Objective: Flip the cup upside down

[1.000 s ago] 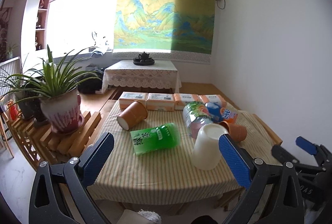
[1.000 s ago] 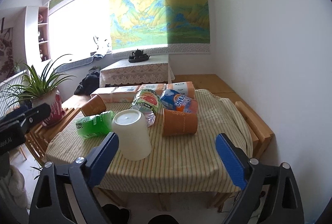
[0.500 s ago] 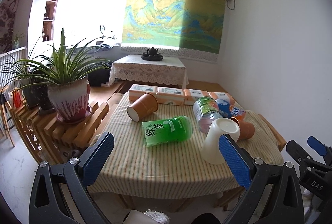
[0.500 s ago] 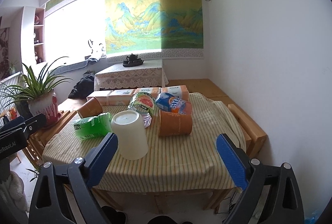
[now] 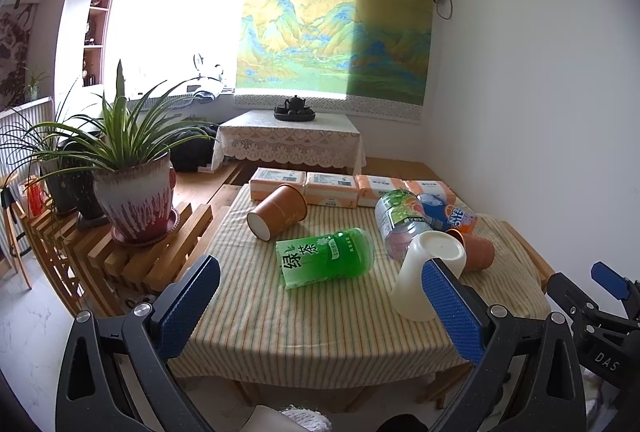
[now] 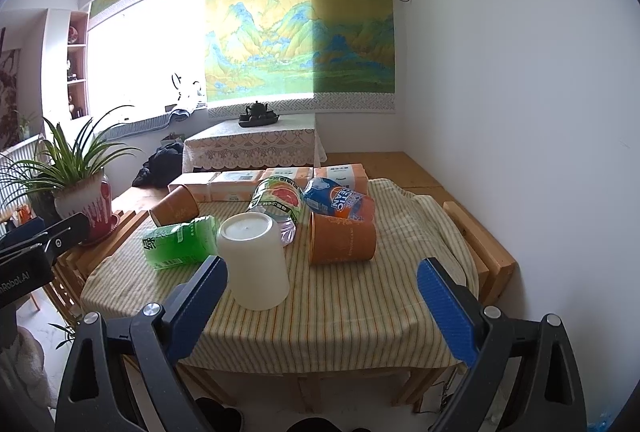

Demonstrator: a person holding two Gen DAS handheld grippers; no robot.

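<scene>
A white cup [image 6: 254,262] stands upside down on the striped tablecloth [image 6: 340,308], base up; it also shows in the left wrist view [image 5: 426,274]. My left gripper [image 5: 320,308] is open and empty, held back off the table's near edge. My right gripper [image 6: 320,302] is open and empty, also back from the table, with its left finger [image 6: 200,296] just in front of the white cup. The right gripper also shows in the left wrist view [image 5: 600,296].
Two brown paper cups [image 6: 342,238] [image 5: 278,210] lie on their sides. A green bottle [image 5: 326,256] and two other bottles [image 6: 276,202] [image 6: 338,200] lie on the cloth. Tissue packs [image 5: 304,186] line the far edge. A potted plant [image 5: 132,188] stands on a wooden rack at left.
Both grippers have drawn back and away from the table, so it looks smaller. The white cup stays upside down where it was. Both grippers stay open.
</scene>
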